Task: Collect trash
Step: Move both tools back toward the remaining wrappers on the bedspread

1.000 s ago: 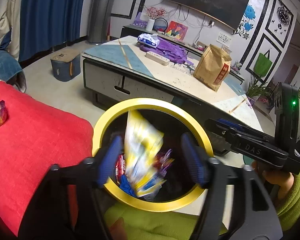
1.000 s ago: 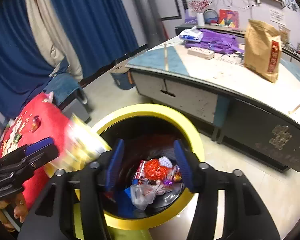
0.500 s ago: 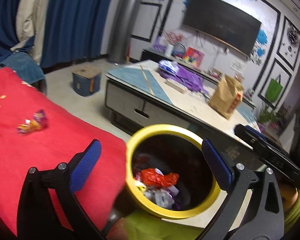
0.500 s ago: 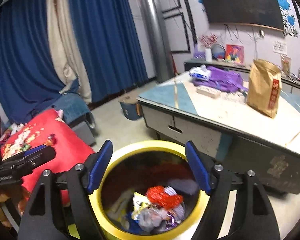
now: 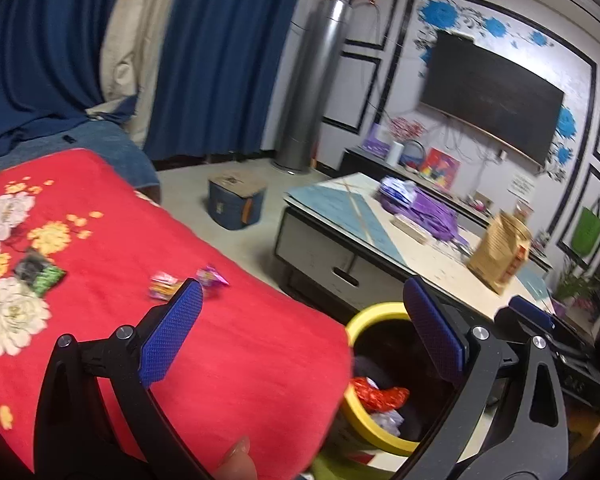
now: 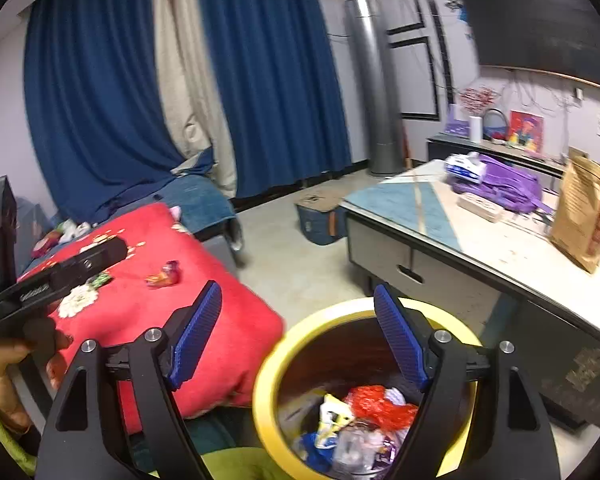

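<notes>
A yellow-rimmed bin (image 6: pixel 272 364) holds several wrappers, among them a red one (image 6: pixel 380 404). It also shows in the left wrist view (image 5: pixel 364 316). My left gripper (image 5: pixel 300 320) is open and empty, above the edge of a red flowered blanket (image 5: pixel 240 360). Small candy wrappers (image 5: pixel 164 284) and a green-black wrapper (image 5: pixel 40 274) lie on the blanket. My right gripper (image 6: pixel 300 328) is open and empty above the bin's left rim. The same candy wrappers (image 6: pixel 164 274) show on the blanket in the right wrist view.
A low table (image 6: pixel 440 216) stands behind the bin with a brown paper bag (image 6: pixel 584 224), purple cloth (image 6: pixel 500 186) and a white pack. A blue box (image 5: pixel 236 204) sits on the floor. Blue curtains (image 6: pixel 100 100) hang behind.
A yellow wrapper dropped from my left gripper into the bin. Both grippers opened wider and lifted and swung left, bringing the blanket and its wrappers into view.
</notes>
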